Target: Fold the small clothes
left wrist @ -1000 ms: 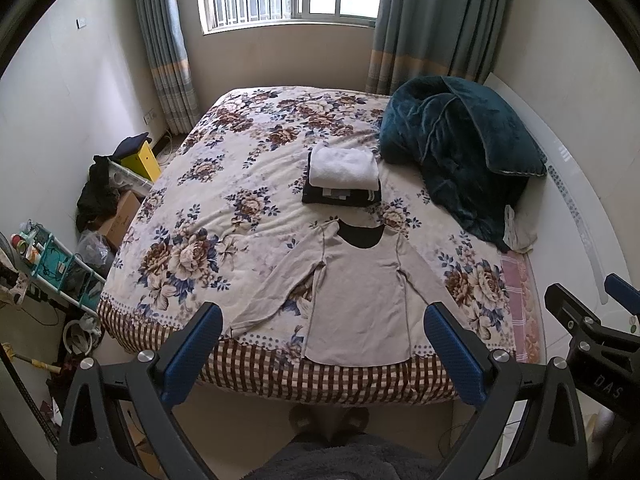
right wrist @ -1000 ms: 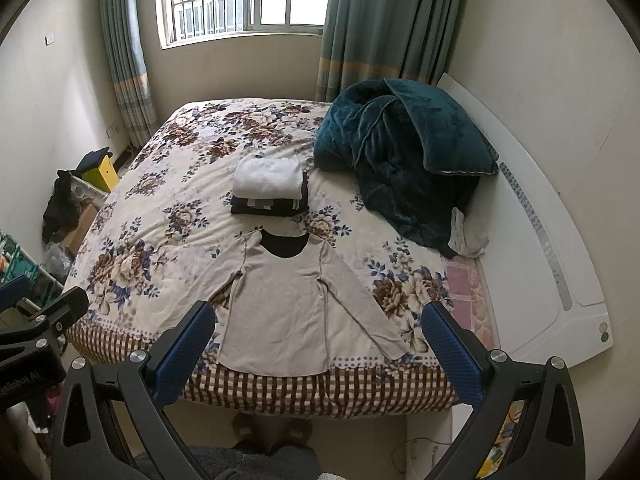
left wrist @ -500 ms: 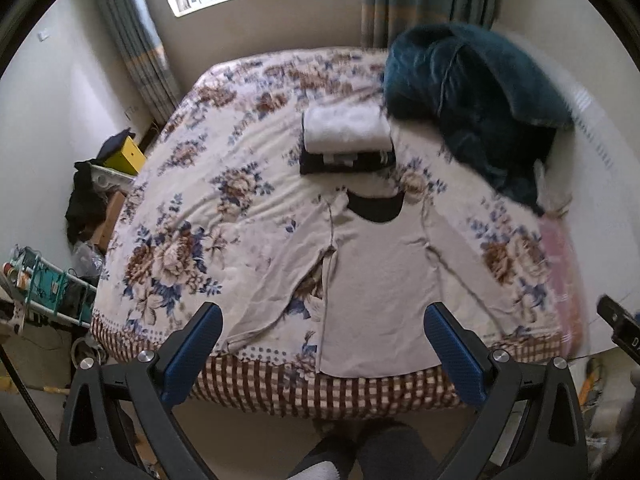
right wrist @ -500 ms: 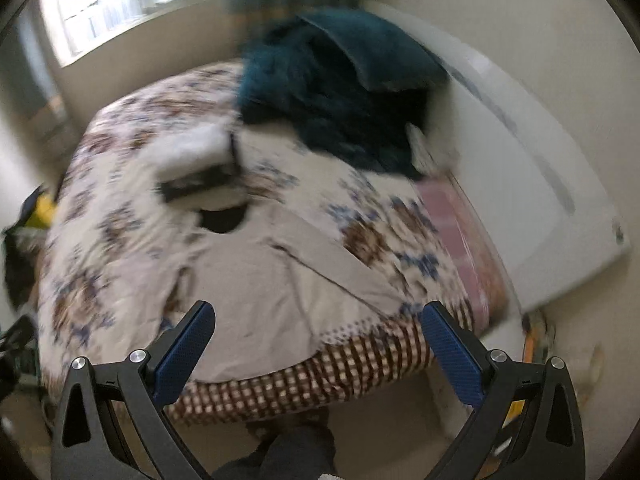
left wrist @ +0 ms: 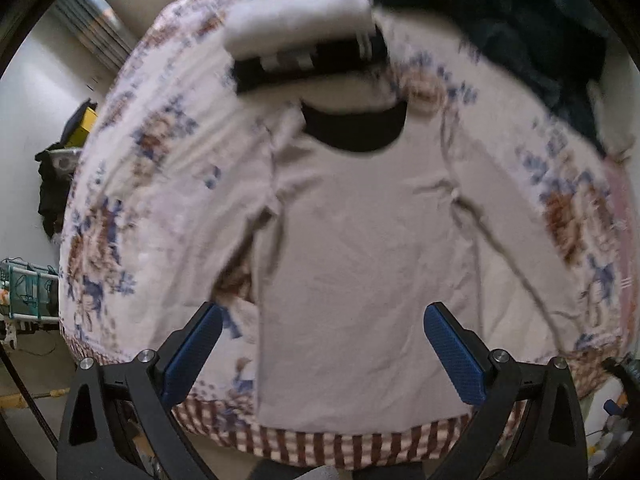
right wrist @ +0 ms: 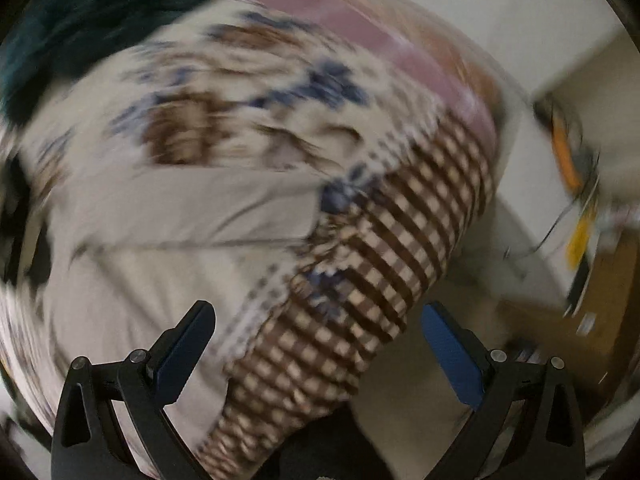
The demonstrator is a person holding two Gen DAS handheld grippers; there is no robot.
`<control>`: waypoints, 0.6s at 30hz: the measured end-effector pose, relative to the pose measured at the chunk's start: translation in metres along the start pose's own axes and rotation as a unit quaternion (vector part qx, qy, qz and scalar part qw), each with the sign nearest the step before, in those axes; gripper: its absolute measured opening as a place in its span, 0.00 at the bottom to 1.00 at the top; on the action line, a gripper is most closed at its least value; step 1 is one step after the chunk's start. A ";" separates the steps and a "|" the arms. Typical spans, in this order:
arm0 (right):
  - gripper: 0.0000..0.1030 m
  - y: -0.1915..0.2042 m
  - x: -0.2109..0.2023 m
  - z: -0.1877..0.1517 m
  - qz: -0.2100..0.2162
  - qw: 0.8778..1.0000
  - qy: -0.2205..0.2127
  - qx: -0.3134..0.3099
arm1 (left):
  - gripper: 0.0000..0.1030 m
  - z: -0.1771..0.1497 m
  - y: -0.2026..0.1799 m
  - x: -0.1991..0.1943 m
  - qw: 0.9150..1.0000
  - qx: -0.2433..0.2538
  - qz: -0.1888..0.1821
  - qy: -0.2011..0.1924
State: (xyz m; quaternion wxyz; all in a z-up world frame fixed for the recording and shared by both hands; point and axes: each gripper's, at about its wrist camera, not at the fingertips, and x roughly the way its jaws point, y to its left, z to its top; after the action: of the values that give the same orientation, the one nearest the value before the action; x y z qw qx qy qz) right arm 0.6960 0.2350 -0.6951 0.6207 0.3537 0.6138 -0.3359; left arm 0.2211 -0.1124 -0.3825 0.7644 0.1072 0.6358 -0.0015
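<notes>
left gripper (left wrist: 320, 344) jaws wide apart, hovering over beige shirt (left wrist: 360, 248) hem, shirt flat on bed (left wrist: 132, 208), collar pointing away, right gripper (right wrist: 318, 344) jaws apart above bed corner, blurred

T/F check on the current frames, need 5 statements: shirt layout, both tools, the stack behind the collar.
1. The beige shirt lies spread flat on the bed. True.
2. The left tool is shut on the shirt's hem. False: its jaws stand wide open, holding nothing.
3. A folded stack, white on top of black, sits beyond the shirt's collar. True.
4. The right tool grips a sleeve. False: it is open and empty; its view is heavily blurred, looking over the checked bed edge.
5. The shirt is already folded in half. False: both sleeves are still laid out to the sides.
</notes>
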 end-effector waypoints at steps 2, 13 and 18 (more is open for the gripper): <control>1.00 -0.019 0.043 0.013 0.021 0.998 0.016 0.056 | 1.00 0.003 -0.009 0.029 1.000 0.006 0.007 0.019; 0.53 0.005 0.164 0.032 0.072 0.994 0.002 0.081 | 1.00 0.017 -0.010 0.134 0.997 -0.003 0.032 0.077; 0.04 0.040 0.133 0.005 0.078 0.992 -0.083 0.057 | 1.00 0.018 0.024 0.138 0.996 -0.038 0.024 0.079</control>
State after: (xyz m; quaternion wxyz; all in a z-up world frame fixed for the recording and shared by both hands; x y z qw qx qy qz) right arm 0.7348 0.2540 -0.8271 0.6728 0.4060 0.5106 -0.3490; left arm 0.2684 -0.0740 -0.5098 0.7148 0.0929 0.6914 0.0498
